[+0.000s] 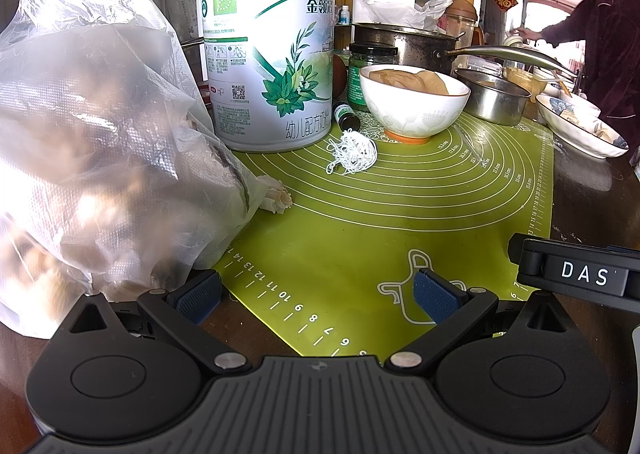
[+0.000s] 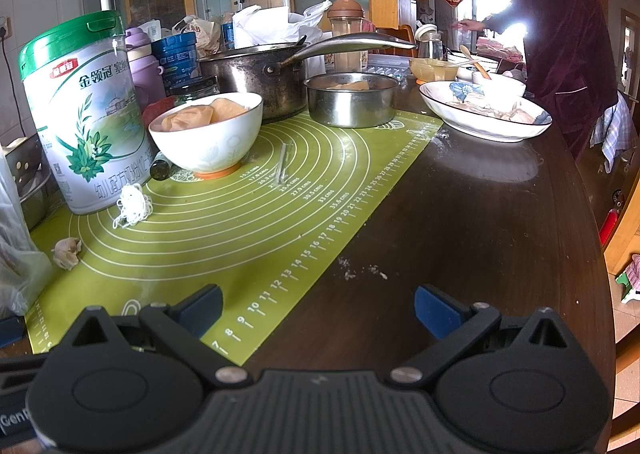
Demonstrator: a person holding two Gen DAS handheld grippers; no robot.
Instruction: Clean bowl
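A white bowl (image 1: 414, 101) with an orange foot stands on the green mat (image 1: 360, 213), holding crumpled tan paper (image 1: 416, 79). It also shows in the right wrist view (image 2: 208, 133), with the paper (image 2: 200, 113) inside. My left gripper (image 1: 316, 296) is open and empty, low over the mat's near edge, well short of the bowl. My right gripper (image 2: 316, 312) is open and empty over the mat's corner and the dark table (image 2: 480, 234).
A tall milk-powder can (image 1: 268, 41) and a plastic bag (image 1: 92, 133) stand left. A tangle of white string (image 1: 352, 151), a small bottle (image 1: 346, 115), a pot (image 2: 256, 73), a steel bowl (image 2: 352, 97) and a plate (image 2: 484, 109) surround the bowl. A person (image 2: 560, 33) stands at the far right.
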